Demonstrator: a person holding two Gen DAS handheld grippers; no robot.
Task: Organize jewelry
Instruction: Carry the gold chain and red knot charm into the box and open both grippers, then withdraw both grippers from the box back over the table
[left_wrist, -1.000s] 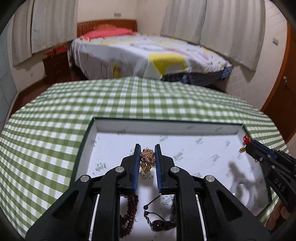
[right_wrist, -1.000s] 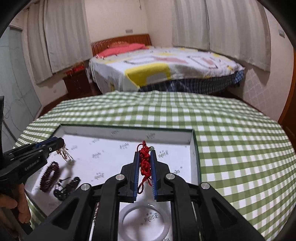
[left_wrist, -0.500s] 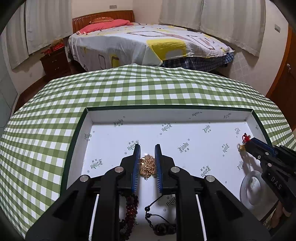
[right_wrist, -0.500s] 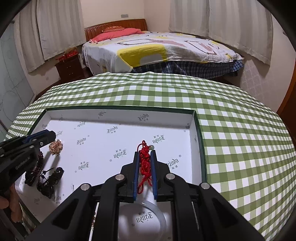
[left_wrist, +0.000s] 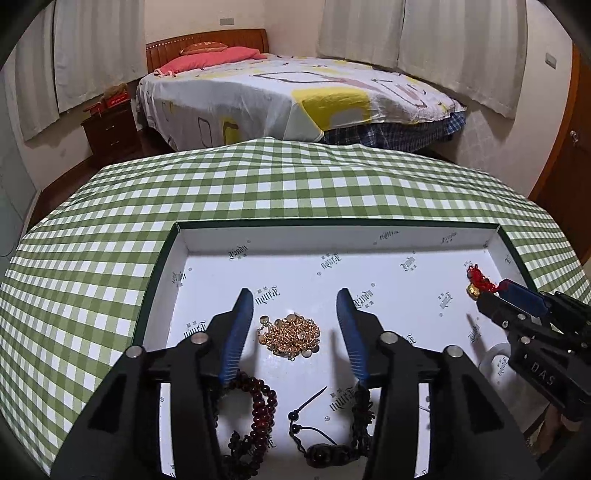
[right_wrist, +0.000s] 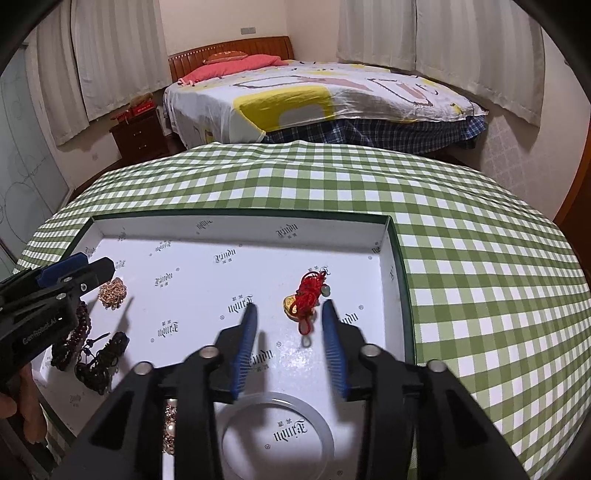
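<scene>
Both claws opening inside white tray (left_wrist: 177, 258): left gripper (left_wrist: 295, 321) straddles gold chain (left_wrist: 291, 334), right gripper (right_wrist: 290, 328) frees red cord charm (right_wrist: 306, 295). Risk: links snagging ribbed pads on withdrawal.

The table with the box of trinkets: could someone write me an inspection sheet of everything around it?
Surface: green checked tablecloth under a shallow white-lined box.
Job's things: gold chain, red cord charm, dark red bead bracelet, black cord piece, clear bangle, all in the box.
Clutter: nothing seen.
Tools: left tool opening, chain lying free between its fingers; right tool opening, charm free.
Cables: nothing seen.
Surroundings: bed, nightstand, curtains.
</scene>
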